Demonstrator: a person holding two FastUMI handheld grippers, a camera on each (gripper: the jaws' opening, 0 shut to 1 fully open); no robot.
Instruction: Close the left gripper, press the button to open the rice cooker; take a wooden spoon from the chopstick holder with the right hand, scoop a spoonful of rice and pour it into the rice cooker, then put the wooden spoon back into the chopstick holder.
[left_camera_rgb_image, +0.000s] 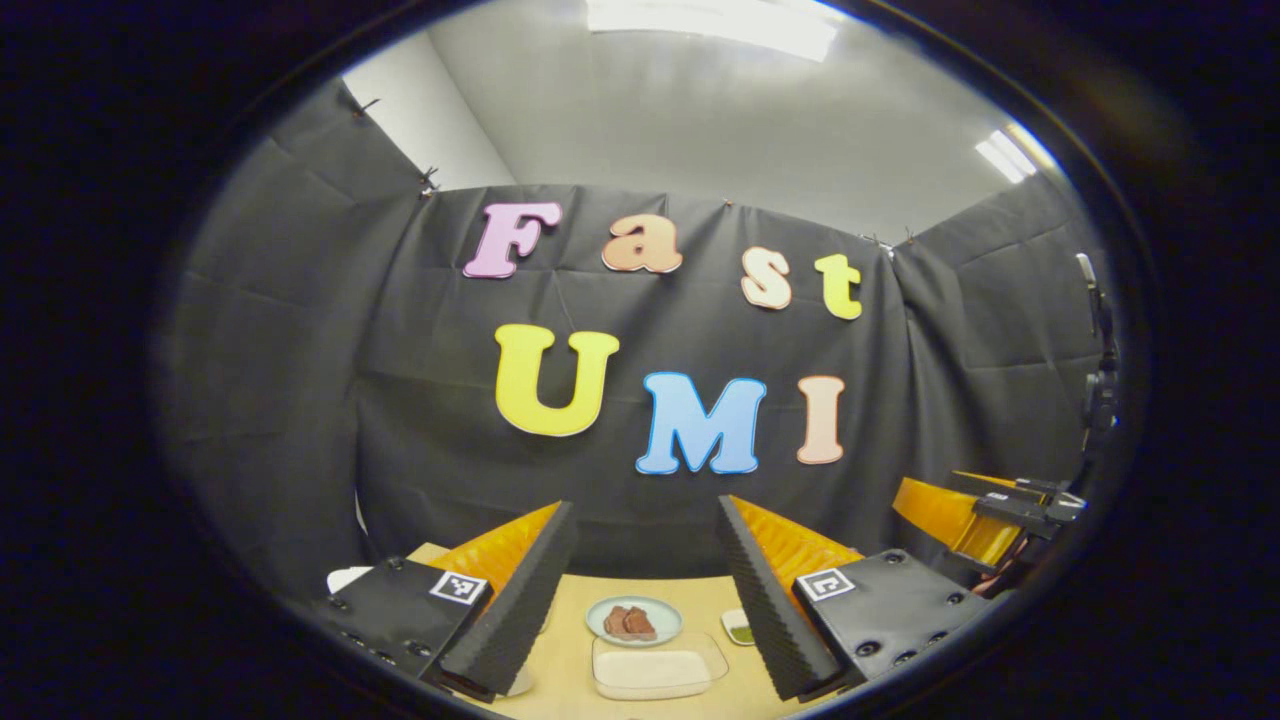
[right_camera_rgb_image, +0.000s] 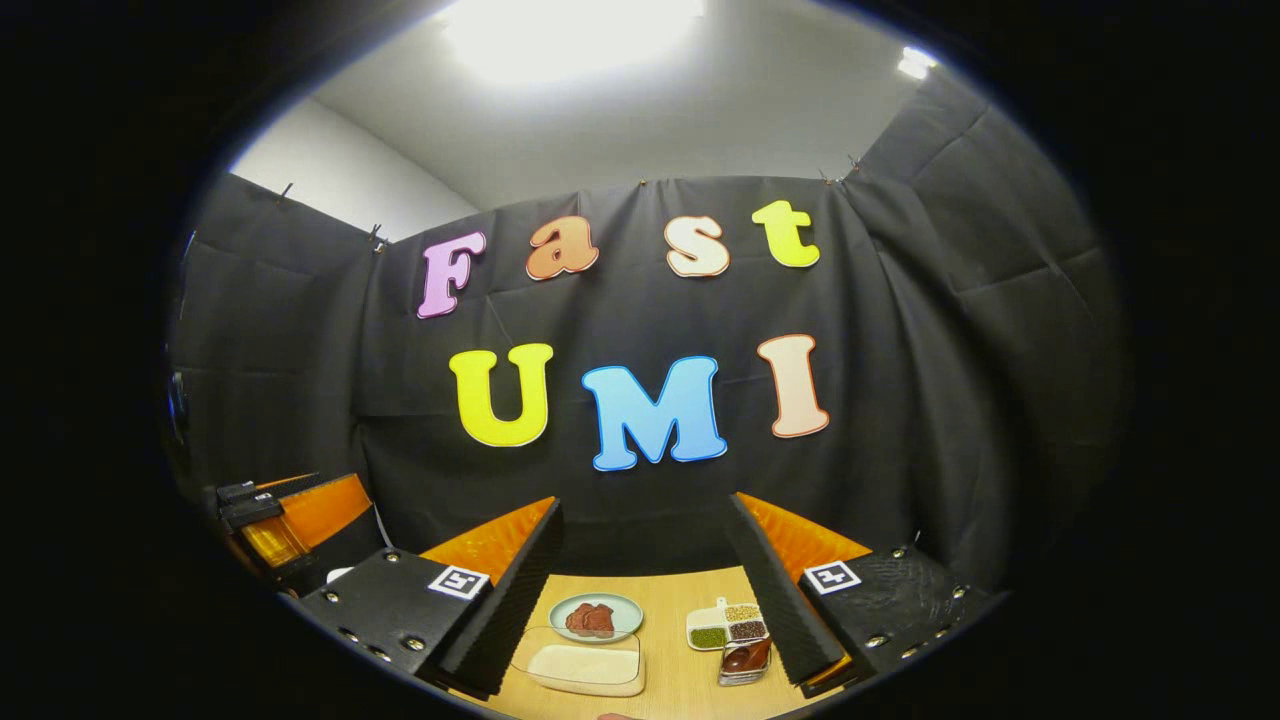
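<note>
On table (right_camera_rgb_image: 665, 640): rice tray (right_camera_rgb_image: 585, 668), meat plate (right_camera_rgb_image: 596, 617), divided dish (right_camera_rgb_image: 727, 625); both tongs (left_camera_rgb_image: 635, 590) (right_camera_rgb_image: 640, 590) apart, empty.

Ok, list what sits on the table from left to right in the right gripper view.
Clear container of white rice → round plate with brown food → divided dish of beans and grains, with a small clear tub of something dark brown just below it.
</note>
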